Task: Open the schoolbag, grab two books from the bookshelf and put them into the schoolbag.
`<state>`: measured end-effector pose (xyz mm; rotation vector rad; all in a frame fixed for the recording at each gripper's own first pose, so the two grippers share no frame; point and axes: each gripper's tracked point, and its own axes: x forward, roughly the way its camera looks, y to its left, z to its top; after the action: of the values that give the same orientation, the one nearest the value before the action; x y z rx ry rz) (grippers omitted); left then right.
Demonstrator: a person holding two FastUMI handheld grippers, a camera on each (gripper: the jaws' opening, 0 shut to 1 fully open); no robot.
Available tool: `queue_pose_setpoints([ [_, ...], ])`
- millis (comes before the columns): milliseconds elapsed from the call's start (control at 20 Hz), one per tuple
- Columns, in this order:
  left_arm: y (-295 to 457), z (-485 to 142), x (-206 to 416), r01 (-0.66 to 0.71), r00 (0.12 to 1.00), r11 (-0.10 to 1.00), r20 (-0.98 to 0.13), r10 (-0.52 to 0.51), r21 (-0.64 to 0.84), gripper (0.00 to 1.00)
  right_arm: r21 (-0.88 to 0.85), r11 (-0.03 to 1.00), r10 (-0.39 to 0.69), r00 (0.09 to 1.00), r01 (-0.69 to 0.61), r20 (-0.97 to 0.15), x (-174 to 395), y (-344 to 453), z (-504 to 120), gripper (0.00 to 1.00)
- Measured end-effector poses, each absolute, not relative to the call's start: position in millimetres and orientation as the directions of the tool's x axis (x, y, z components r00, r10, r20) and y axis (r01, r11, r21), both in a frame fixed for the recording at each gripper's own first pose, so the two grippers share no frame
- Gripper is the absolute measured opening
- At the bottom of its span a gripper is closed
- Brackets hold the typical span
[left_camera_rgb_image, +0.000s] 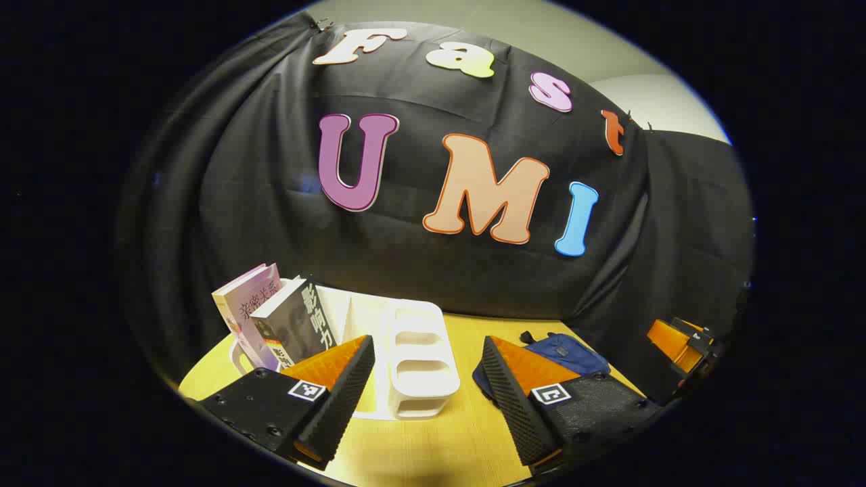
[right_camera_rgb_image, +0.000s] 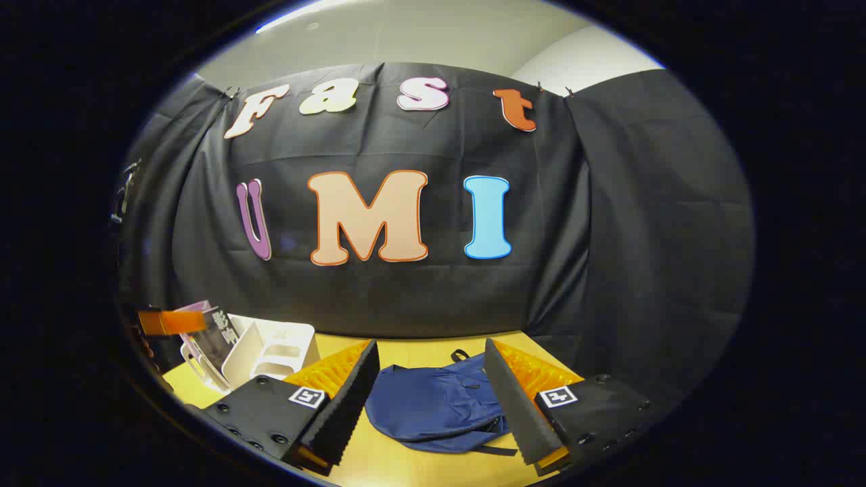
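Both tongs released: left tongs (left_camera_rgb_image: 425, 399) face the bookshelf (left_camera_rgb_image: 413, 358) with two books (left_camera_rgb_image: 274, 318); right tongs (right_camera_rgb_image: 433, 406) over the schoolbag (right_camera_rgb_image: 433, 406) on the bench (left_camera_rgb_image: 433, 446).

Both views are dim overall, lit from above — the pale ceiling (right_camera_rgb_image: 419, 34) is the brightest area, with a thin streak of glare along its upper left edge in the right gripper view. The black cloth wall (left_camera_rgb_image: 433, 270) soaks up light, showing only soft folds. The wooden table (left_camera_rgb_image: 433, 446) glows warm yellow and carries a soft dark shadow at its near edge. Fisheye distortion bends straight lines strongly toward the rims — edges there darken and smear slightly, while the centre stays sharp.
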<state>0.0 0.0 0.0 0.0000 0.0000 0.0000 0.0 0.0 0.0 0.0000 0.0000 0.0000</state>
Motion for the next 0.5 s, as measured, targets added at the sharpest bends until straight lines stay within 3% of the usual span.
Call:
queue_pose_setpoints([
  [50, 2.2, 2.0, 2.3, -0.010, 1.000, 1.000, 0.007, 0.010, 0.016, 0.90, -0.013, 1.000, -0.001, 1.000, 0.001, -0.023, 1.6, -2.4, -6.3, 0.98],
  [100, 1.4, 2.5, 4.8, -0.015, 1.000, 1.000, 0.007, 0.014, 0.026, 0.94, -0.022, 1.000, 0.001, 0.999, -0.002, -0.037, 2.0, -3.6, -11.8, 0.98],
  [500, -14.4, -1.6, 21.4, -0.019, 1.000, 1.000, 0.006, 0.019, 0.004, 0.94, -0.046, 0.998, 0.034, 0.998, -0.036, -0.046, 17.2, -10.8, -18.5, 1.00],
])
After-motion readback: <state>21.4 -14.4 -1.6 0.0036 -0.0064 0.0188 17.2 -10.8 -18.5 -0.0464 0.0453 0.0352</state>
